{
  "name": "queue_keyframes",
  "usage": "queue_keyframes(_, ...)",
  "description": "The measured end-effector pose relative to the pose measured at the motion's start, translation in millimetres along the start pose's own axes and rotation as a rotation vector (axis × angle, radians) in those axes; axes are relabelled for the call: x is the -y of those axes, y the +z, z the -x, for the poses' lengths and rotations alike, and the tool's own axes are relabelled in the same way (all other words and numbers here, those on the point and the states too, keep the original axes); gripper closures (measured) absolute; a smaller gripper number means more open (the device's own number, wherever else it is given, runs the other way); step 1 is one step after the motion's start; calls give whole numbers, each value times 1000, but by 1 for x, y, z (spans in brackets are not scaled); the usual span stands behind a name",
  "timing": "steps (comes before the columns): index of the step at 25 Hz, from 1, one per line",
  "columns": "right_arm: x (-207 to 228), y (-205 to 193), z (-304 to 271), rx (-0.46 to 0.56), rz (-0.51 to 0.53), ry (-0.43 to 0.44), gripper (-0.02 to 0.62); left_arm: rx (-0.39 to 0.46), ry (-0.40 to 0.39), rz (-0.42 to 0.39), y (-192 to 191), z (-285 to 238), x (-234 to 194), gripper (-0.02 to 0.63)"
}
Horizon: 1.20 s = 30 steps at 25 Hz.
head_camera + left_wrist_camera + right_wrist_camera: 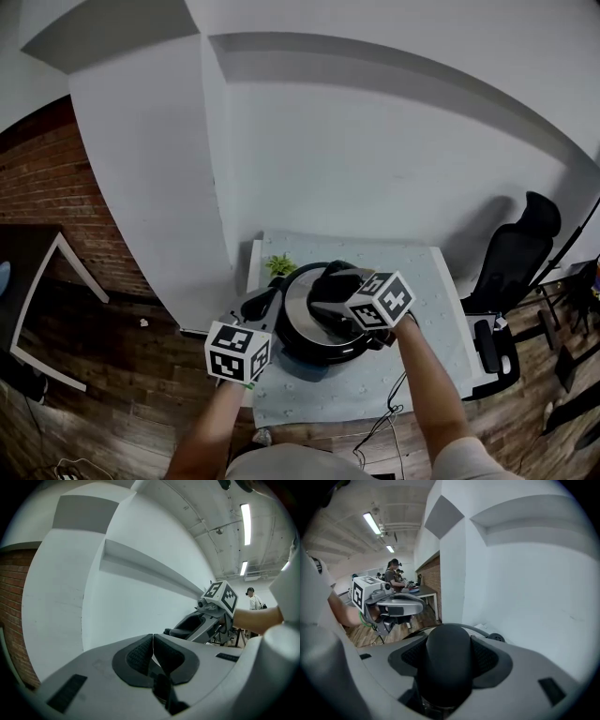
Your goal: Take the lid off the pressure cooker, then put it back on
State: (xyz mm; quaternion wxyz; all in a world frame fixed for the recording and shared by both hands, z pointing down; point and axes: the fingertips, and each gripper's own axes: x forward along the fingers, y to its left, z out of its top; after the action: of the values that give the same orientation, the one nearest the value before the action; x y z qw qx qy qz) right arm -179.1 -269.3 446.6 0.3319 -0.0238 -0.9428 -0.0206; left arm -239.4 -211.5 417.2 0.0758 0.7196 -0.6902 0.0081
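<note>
Gripping lid handle (pixel 443 677) with right tool (pixel 449 656), with lid (pixel 302 307) seated on pressure cooker (pixel 323 349) on table (pixel 422 281). Holding left tool (pixel 153 651) closed, empty, beside cooker. Risk: dragging unbraced cooker when twisting.

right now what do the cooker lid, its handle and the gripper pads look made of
pressure cooker lid: likely brushed steel; silvery with a dull sheen.
lid handle: probably hard black plastic; smooth, matte, rounded.
left gripper pads: seemingly rubber; dark, with a fine knurled texture.
</note>
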Motion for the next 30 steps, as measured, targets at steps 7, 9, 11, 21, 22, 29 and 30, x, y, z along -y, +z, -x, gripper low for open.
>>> queue_keyframes(7, -4, 2, 0, 3, 61, 78, 310, 7, 2, -3, 3, -3, 5, 592)
queue_keyframes(9, -4, 1, -1, 2, 59, 71, 310, 13, -1, -7, 5, -4, 7, 592)
queue_keyframes(11, -5, 1, -1, 2, 60, 65, 308, 17, -8, -9, 7, -4, 10, 592)
queue_keyframes(21, 8, 26, 54, 326, -38, -161, 187, 35, -64, -42, 22, -9, 22, 592)
queue_keyframes(22, 10, 28, 65, 371, -53, -208, 190, 38, -68, -41, 22, -10, 23, 592)
queue_keyframes(29, 19, 7, 143, 582, -194, -547, 362, 47, -85, -33, 22, -15, 26, 592)
queue_keyframes(30, 19, 0, 151, 592, -210, -587, 401, 47, -90, -32, 21, -15, 26, 592)
